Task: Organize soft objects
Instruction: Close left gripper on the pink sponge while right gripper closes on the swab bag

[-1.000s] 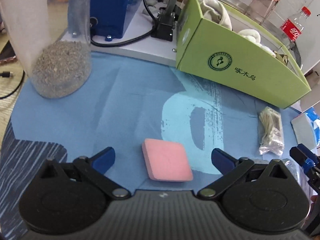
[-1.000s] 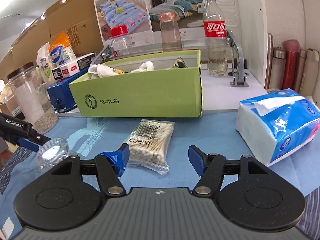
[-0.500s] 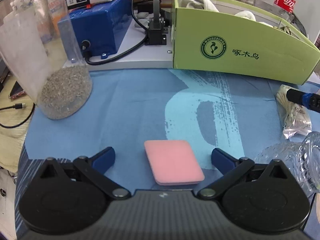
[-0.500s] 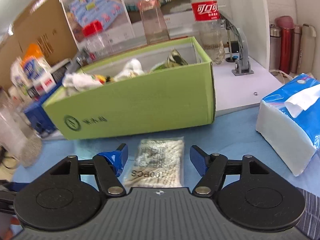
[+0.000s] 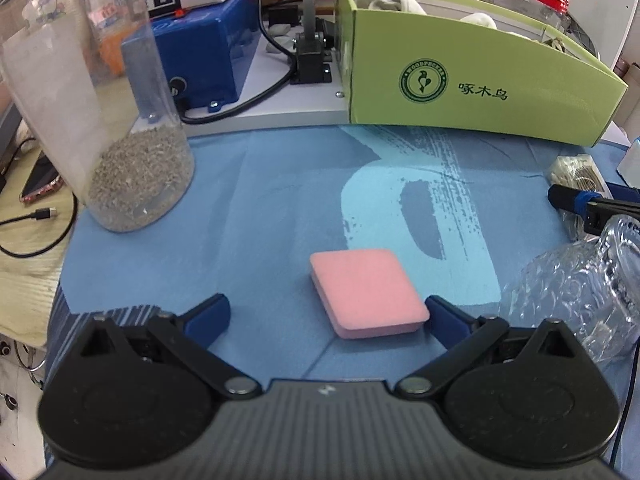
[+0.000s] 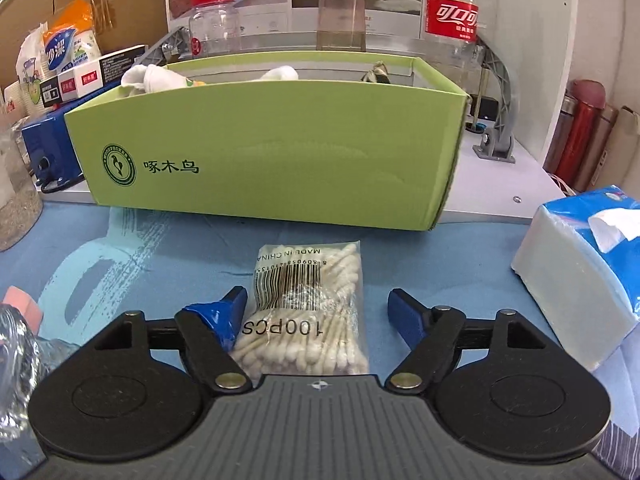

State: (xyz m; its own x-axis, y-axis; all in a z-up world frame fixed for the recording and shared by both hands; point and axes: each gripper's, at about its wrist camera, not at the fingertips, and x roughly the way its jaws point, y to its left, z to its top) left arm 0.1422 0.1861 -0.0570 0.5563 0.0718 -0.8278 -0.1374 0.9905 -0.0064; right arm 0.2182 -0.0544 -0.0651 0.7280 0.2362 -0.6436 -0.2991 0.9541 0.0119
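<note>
Left wrist view: left gripper (image 5: 326, 314) spread wide, empty; pink sponge (image 5: 366, 292) flat on the blue cloth (image 5: 260, 200) between the fingers, nearer the right-hand fingertip, seemingly untouched.

Right wrist view: right gripper (image 6: 318, 312) jaws opening, straddling the cotton swab bag (image 6: 306, 312); bag just beside the left-hand pad, apart from the other; green box (image 6: 280, 160) beyond.

- The green box (image 6: 280, 152) carries "啄木鸟" beside a round bird emblem.
- The cotton swab bag (image 6: 304, 312) reads "100PCS", "MADE IN CHINA" and a barcode.
- The bottle (image 6: 452, 20) has a red label reading "可口可乐".
</note>
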